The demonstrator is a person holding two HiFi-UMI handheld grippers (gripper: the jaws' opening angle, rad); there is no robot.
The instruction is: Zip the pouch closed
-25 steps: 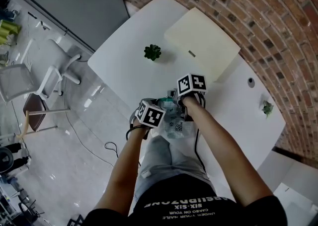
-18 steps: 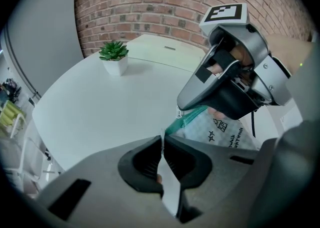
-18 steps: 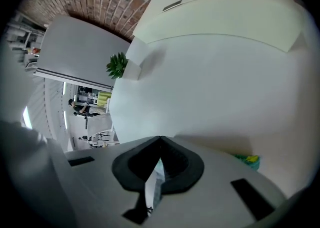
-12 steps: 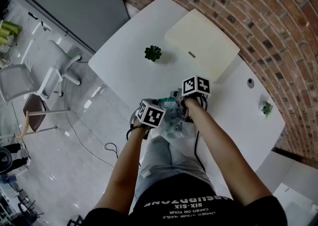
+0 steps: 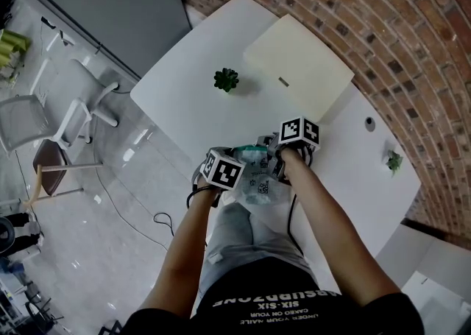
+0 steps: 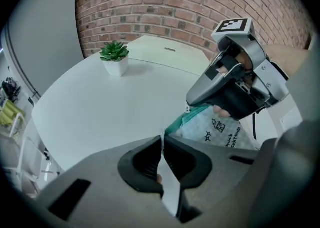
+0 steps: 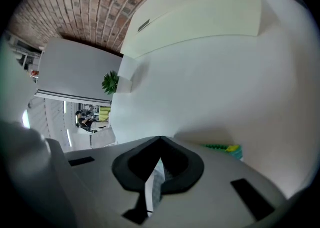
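**Pouch pinched from both sides at the table's near edge**

Faces a curved brick wall (image 5: 383, 24) across a white table (image 5: 184, 90) with rounded corners. Shares that table with a flat cream box (image 5: 298, 65) lying at the far side, close to the wall.

Holds the pouch (image 5: 257, 182) at the table's near edge, just above the lap, between the two marker cubes in the head view. Shows translucent white film with dark print and a teal zip strip (image 6: 187, 119) along the top; cannot tell whether it rests on the tabletop.

Grips with the left gripper (image 6: 162, 141), jaws closed tight on a thin sheet of the pouch's edge that runs up between the pads. Grips with the right gripper (image 7: 160, 141) as well, jaws pressed together on a narrow pale strip of the pouch, with a bit of green and yellow zip just beside it to the right.

Leaves a potted plant (image 5: 226, 78) well apart, mid-table, and a second small plant (image 5: 394, 160) near the right edge.
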